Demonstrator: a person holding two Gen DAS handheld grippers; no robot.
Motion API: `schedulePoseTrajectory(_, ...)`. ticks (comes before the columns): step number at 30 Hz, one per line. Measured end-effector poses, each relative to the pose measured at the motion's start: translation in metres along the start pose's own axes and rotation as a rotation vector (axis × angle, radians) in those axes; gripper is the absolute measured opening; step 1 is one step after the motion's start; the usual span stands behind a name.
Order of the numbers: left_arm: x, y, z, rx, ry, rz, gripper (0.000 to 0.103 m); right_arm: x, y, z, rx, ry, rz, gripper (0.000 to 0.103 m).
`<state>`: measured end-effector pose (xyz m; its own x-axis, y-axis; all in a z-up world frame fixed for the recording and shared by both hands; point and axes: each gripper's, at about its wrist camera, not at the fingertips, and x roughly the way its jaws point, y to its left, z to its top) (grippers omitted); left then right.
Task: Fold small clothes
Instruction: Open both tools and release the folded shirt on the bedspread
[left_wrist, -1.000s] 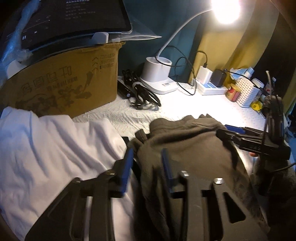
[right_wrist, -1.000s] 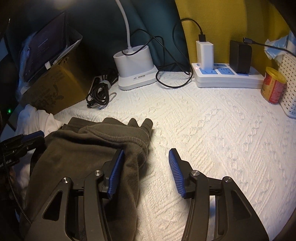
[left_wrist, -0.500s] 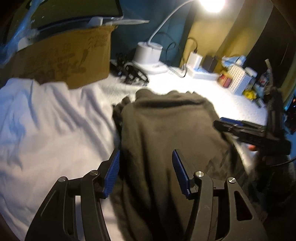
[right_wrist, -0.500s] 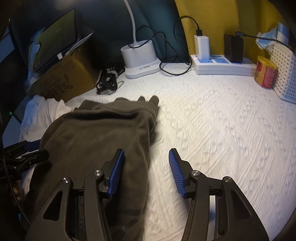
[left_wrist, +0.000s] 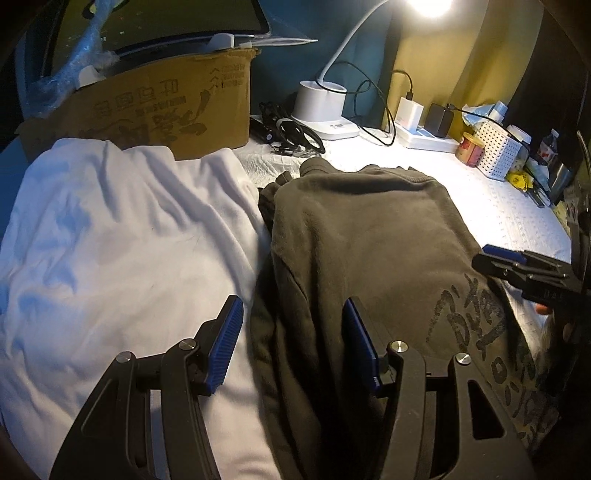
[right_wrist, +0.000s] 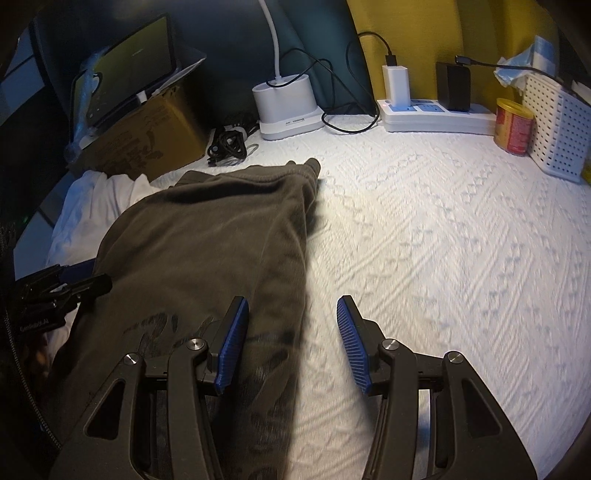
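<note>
The dark olive fleece garment lies partly folded; further folds remain, I judge. Left gripper and right gripper stand wide, holding nothing.

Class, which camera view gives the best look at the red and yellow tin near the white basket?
The right wrist view: the red and yellow tin stands large and clear beside the white basket, its label in sight though unreadable. In the left wrist view the same tin is small, far off and dim.
</note>
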<state>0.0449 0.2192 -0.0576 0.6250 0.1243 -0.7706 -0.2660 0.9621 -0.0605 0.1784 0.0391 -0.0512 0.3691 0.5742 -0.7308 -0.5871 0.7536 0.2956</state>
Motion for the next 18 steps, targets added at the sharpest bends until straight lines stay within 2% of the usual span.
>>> schedulePoseTrajectory(5,-0.017,-0.006,-0.004,-0.010,-0.045,-0.020,0.057,-0.011,0.000,-0.013,0.003,-0.006,0.007,0.052)
schedulePoseTrajectory(10,-0.034,-0.020,-0.013,-0.004,-0.082,-0.121,0.057,-0.022,0.006,-0.025,0.008,-0.004,0.030,0.052)
schedulePoseTrajectory(13,-0.034,-0.030,-0.019,0.013,-0.067,-0.149,0.057,-0.028,0.013,-0.034,0.006,0.006,0.041,0.052)
schedulePoseTrajectory(18,-0.028,-0.035,-0.032,0.008,-0.028,-0.138,0.057,-0.034,0.018,-0.053,0.017,0.027,0.051,0.052)
